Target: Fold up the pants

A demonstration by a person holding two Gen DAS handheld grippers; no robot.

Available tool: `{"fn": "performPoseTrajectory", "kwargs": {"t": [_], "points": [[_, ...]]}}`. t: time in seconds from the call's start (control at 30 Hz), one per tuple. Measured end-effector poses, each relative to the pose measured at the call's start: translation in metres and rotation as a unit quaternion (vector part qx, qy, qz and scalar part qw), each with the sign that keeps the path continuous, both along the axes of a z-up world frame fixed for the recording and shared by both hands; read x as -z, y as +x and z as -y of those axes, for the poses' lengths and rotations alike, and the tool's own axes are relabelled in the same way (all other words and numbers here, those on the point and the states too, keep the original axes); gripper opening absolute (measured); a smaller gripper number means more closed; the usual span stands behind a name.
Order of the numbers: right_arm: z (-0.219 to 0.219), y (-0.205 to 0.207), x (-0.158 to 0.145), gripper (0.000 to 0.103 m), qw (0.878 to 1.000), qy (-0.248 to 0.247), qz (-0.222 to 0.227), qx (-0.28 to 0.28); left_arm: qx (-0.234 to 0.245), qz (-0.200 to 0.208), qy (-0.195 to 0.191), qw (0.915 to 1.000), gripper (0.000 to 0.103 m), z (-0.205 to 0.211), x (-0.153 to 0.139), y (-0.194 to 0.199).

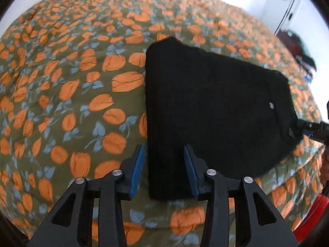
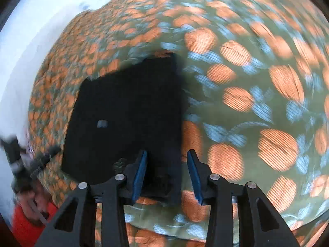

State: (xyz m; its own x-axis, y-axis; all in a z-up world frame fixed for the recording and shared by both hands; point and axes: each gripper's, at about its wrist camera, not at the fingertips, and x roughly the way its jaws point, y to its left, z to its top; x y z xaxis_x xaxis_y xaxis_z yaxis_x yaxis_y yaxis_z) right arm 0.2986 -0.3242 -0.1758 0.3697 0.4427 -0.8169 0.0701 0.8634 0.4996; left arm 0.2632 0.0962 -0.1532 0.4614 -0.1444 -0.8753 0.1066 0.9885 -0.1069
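Folded black fabric pants point(image 1: 216, 107) lie flat on the orange-floral bedspread point(image 1: 67, 94); left tool point(image 1: 163, 152) and right tool point(image 2: 167, 155) both agape, empty.

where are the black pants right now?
The folded black pants lie flat on the orange-flowered bedspread, right of centre in the left wrist view and left of centre in the right wrist view, just ahead of both grippers' open jaws.

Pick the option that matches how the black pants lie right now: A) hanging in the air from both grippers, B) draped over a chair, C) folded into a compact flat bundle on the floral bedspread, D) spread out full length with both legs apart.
C: the black pants lie flat as a compact folded bundle on the floral bedspread, held by neither gripper.
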Motion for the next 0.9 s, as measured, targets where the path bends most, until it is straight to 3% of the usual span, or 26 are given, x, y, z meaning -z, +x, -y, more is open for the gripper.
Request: {"fn": "performPoseTrajectory", "kwargs": {"t": [0.03,0.1,0.13,0.2,0.3,0.43,0.57,0.77,0.9], "points": [[0.009,-0.009,-0.009,0.057,1.0,0.001,0.013,0.014,-0.003,0.015,0.008,0.9999,0.074,-0.004,-0.006,-0.01],[0.015,-0.027,-0.033,0.065,0.999,-0.034,0.04,0.008,-0.01,0.062,0.04,0.9972,0.092,-0.008,-0.023,-0.033],[0.015,-0.032,-0.041,0.075,0.997,-0.052,0.048,0.003,-0.009,0.079,0.05,0.9956,0.094,-0.008,-0.032,-0.042],[0.013,-0.049,-0.063,0.09,0.994,-0.092,0.064,-0.004,0.002,0.103,0.071,0.9922,0.096,-0.003,-0.046,-0.057],[0.003,-0.075,-0.089,0.102,0.99,-0.113,0.086,-0.024,0.01,0.121,0.091,0.9884,0.099,0.01,-0.062,-0.073],[-0.026,-0.109,-0.112,0.103,0.976,-0.171,0.121,-0.053,0.003,0.129,0.094,0.9872,0.1,0.031,-0.078,-0.087],[-0.051,-0.144,-0.123,0.103,0.965,-0.204,0.156,-0.043,-0.008,0.127,0.087,0.9881,0.1,0.039,-0.09,-0.106],[-0.084,-0.177,-0.123,0.103,0.957,-0.236,0.164,-0.04,-0.02,0.142,0.119,0.9826,0.1,0.043,-0.095,-0.128],[-0.096,-0.191,-0.121,0.103,0.957,-0.24,0.16,-0.037,-0.032,0.125,0.103,0.9863,0.1,0.042,-0.093,-0.138]]}}
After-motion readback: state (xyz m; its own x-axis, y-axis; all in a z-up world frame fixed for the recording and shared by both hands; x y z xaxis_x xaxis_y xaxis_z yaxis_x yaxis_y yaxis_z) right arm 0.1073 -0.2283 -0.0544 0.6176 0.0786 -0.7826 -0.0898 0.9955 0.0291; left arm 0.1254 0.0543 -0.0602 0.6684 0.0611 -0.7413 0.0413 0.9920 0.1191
